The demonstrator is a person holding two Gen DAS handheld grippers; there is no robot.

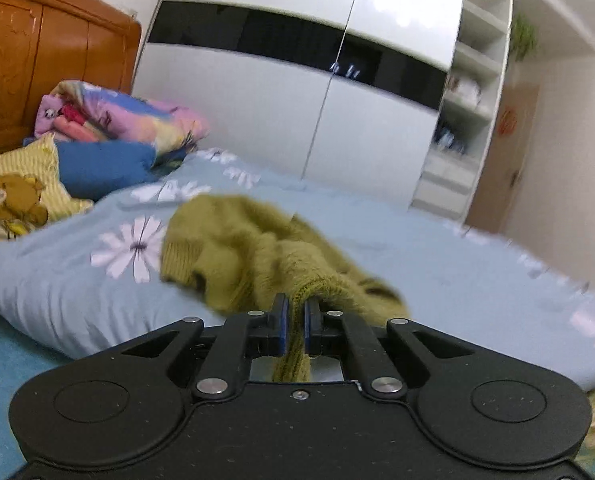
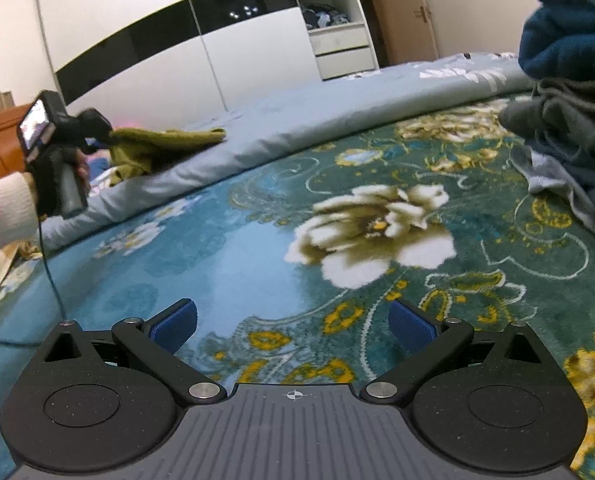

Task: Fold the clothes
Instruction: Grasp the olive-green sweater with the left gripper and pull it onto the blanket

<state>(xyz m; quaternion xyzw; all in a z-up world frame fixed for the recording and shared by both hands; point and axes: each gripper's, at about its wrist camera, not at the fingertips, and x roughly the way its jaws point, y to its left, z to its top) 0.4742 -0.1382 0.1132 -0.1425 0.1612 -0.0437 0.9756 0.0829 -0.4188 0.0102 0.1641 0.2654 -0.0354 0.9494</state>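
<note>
An olive-green knitted sweater [image 1: 253, 248] lies bunched on a light blue quilt with daisies [image 1: 77, 292]. My left gripper [image 1: 296, 309] is shut on a ribbed edge of the sweater, which runs back between the pads. In the right wrist view the sweater [image 2: 165, 142] lies on the quilt [image 2: 337, 116] at far left, with the hand-held left gripper [image 2: 109, 132] at its edge. My right gripper [image 2: 293, 320] is open and empty, low over the teal floral blanket [image 2: 257, 264].
A pile of dark blue and grey clothes [image 2: 569, 92] sits at the right. Pillows and a colourful folded quilt [image 1: 113, 120] lie by the wooden headboard [image 1: 37, 64]. A white wardrobe [image 1: 297, 92] and shelves [image 1: 465, 112] stand behind the bed.
</note>
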